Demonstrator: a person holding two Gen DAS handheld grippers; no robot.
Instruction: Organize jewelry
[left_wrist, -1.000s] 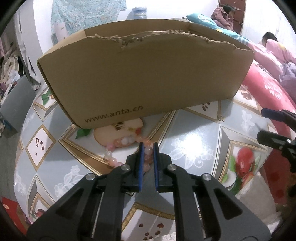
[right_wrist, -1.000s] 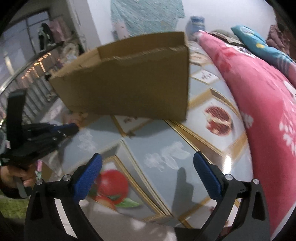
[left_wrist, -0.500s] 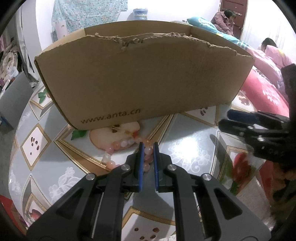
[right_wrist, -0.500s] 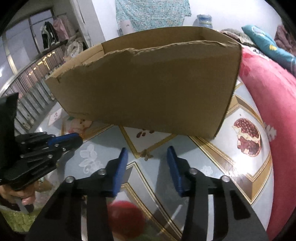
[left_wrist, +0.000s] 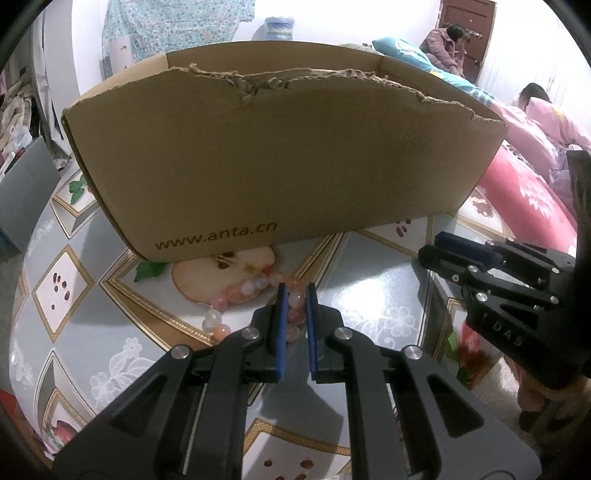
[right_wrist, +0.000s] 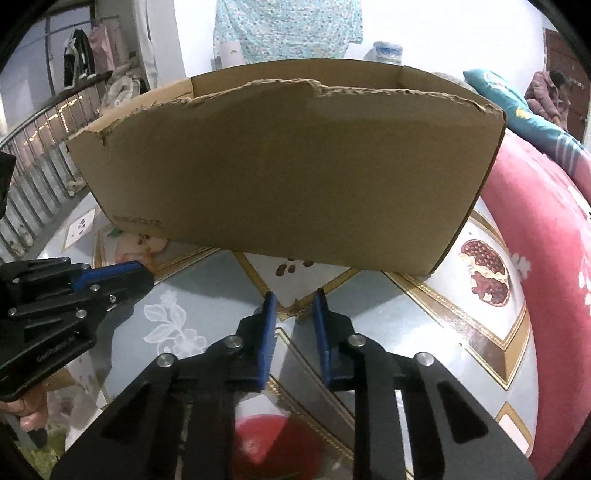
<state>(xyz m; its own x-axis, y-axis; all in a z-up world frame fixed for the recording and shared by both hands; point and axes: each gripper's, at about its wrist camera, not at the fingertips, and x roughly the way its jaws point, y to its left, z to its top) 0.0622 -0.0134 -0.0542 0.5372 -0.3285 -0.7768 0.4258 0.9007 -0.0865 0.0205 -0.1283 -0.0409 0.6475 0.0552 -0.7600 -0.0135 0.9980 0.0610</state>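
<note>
A bracelet of pink and white beads (left_wrist: 236, 295) lies on the patterned table just in front of a brown cardboard box (left_wrist: 288, 166). My left gripper (left_wrist: 295, 291) is shut on the bracelet's right part, and beads show between its blue pads. My right gripper (right_wrist: 294, 295) hovers over the table before the box (right_wrist: 288, 177). Its jaws are closing, a narrow gap is left, and nothing is between them. From the left wrist camera the right gripper (left_wrist: 443, 243) shows at the right; in the right wrist view the left gripper (right_wrist: 136, 273) is at the left.
The table (left_wrist: 388, 280) has a glossy cloth with fruit and flower prints. A red and pink blanket (right_wrist: 546, 251) borders its right side. Two persons (left_wrist: 447, 48) sit far back right. A railing (right_wrist: 40, 147) runs at the far left.
The right gripper's jaws have narrowed from wide apart to a small gap, and it has moved in toward the box and the left gripper. The left gripper has stayed on the bracelet.
</note>
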